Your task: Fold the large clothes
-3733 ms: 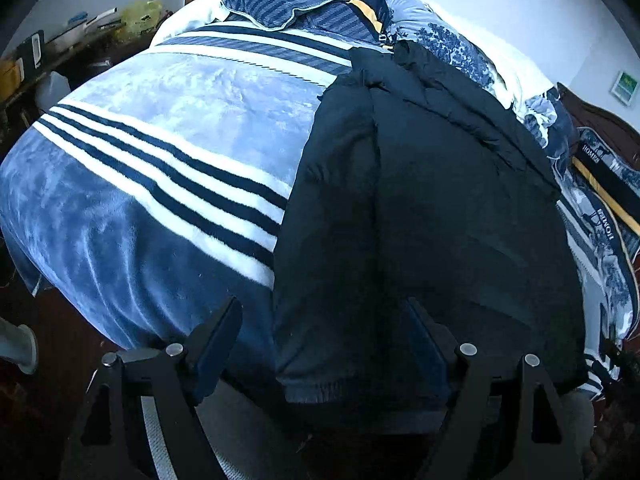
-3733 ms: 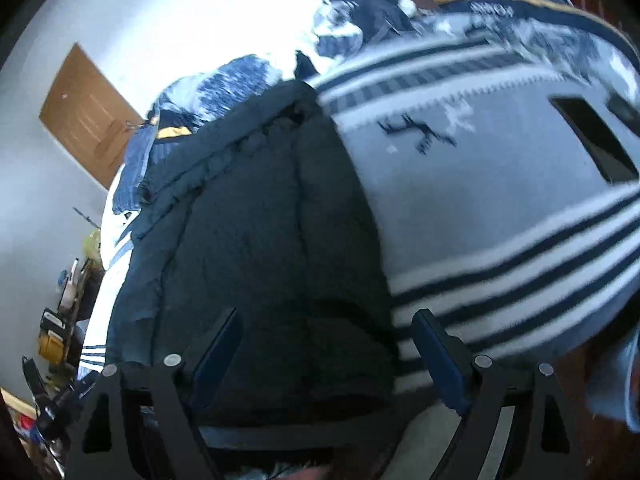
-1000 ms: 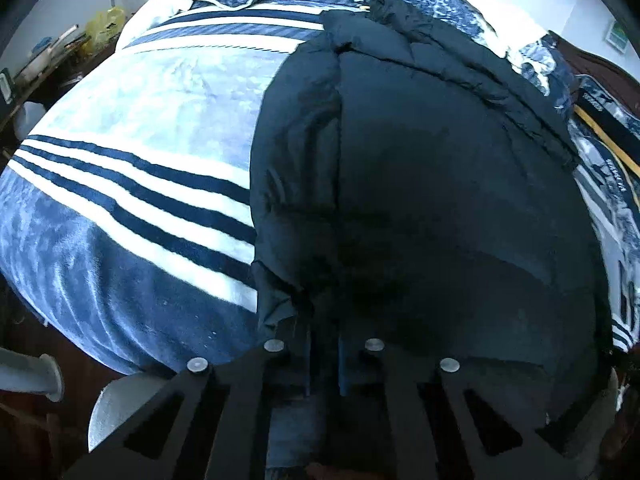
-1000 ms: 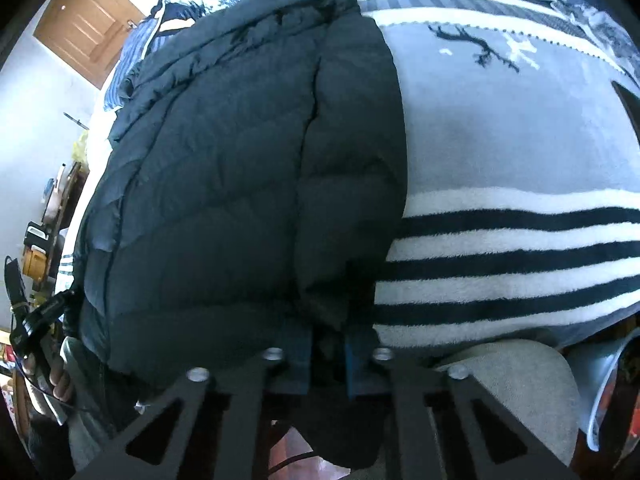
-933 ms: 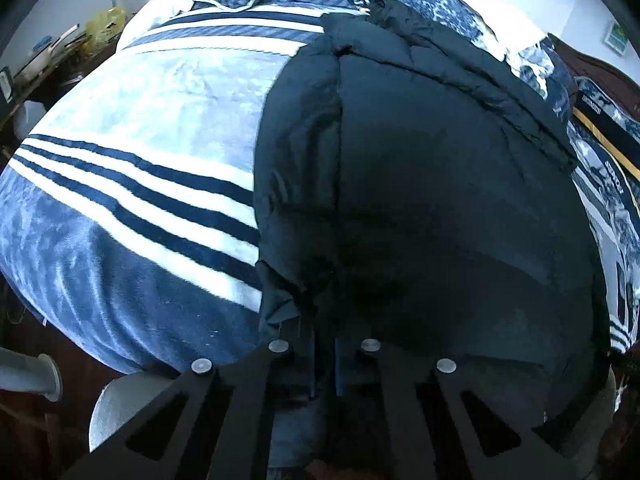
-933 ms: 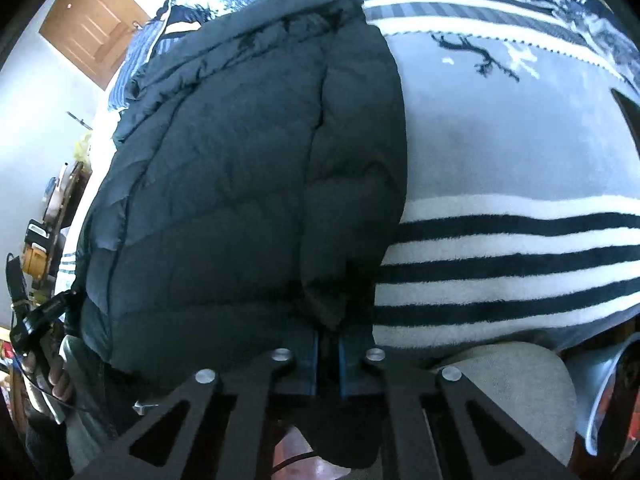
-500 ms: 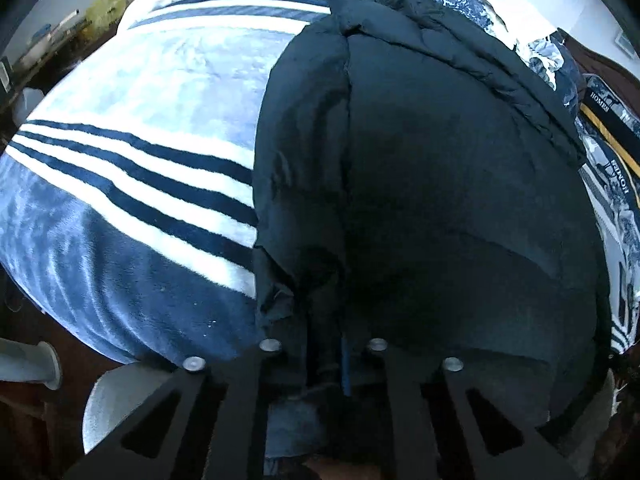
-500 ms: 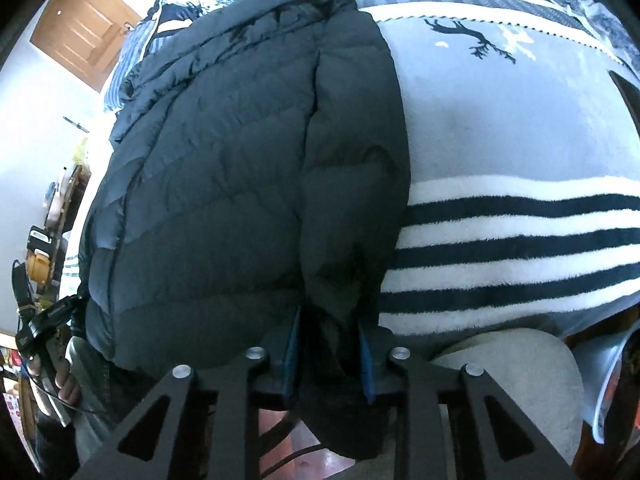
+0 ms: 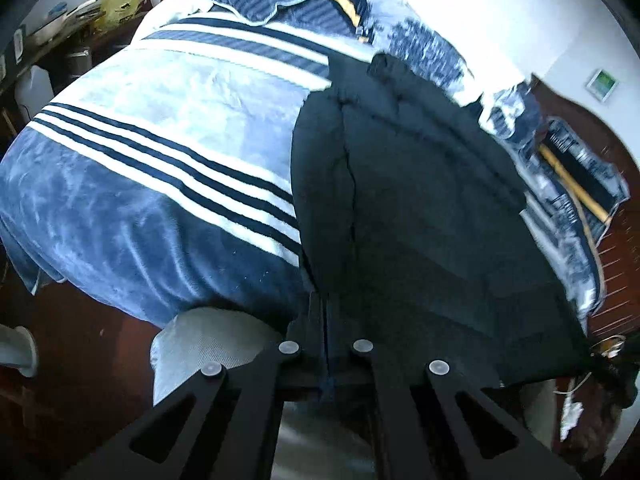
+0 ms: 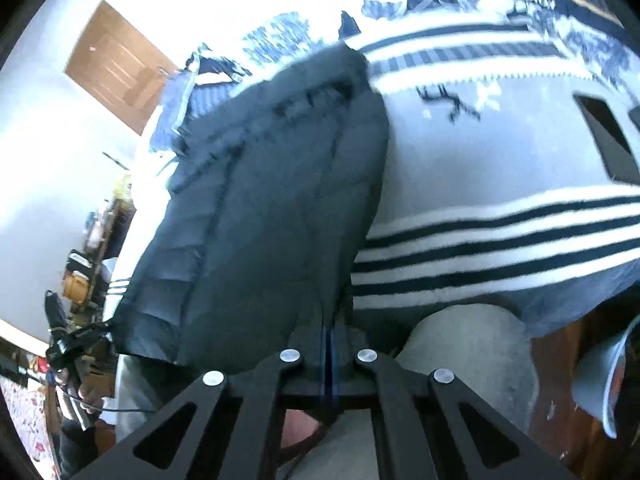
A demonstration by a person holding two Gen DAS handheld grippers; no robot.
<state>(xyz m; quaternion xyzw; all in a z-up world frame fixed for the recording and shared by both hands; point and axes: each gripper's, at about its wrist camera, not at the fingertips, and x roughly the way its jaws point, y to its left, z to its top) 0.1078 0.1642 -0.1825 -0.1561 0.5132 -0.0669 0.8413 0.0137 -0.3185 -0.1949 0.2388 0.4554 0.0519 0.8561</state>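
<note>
A black padded jacket point(image 9: 420, 200) lies lengthwise on the bed, collar far, hem at the near edge. My left gripper point(image 9: 325, 320) is at the hem's left corner. Its jaws are closing to a thin slit, and the fabric runs straight into them. In the right wrist view the jacket point(image 10: 260, 220) tapers down into my right gripper point(image 10: 329, 332). Those jaws are closing too, the blue pads nearly touching, pinching the hem's right corner. How much cloth sits between the pads is hidden.
A blue and white striped blanket point(image 9: 140, 160) covers the bed either side of the jacket. Pillows point(image 9: 280, 0) lie at the far end. The person's pale trouser legs point(image 10: 468, 344) press against the bed edge. A cluttered side table point(image 9: 60, 40) stands at the left and a wooden door point(image 10: 116, 64) lies beyond.
Both grippers have pulled up and back from the bed, so more of the room shows. The right jaws widened on the hem half a second ago and have closed again.
</note>
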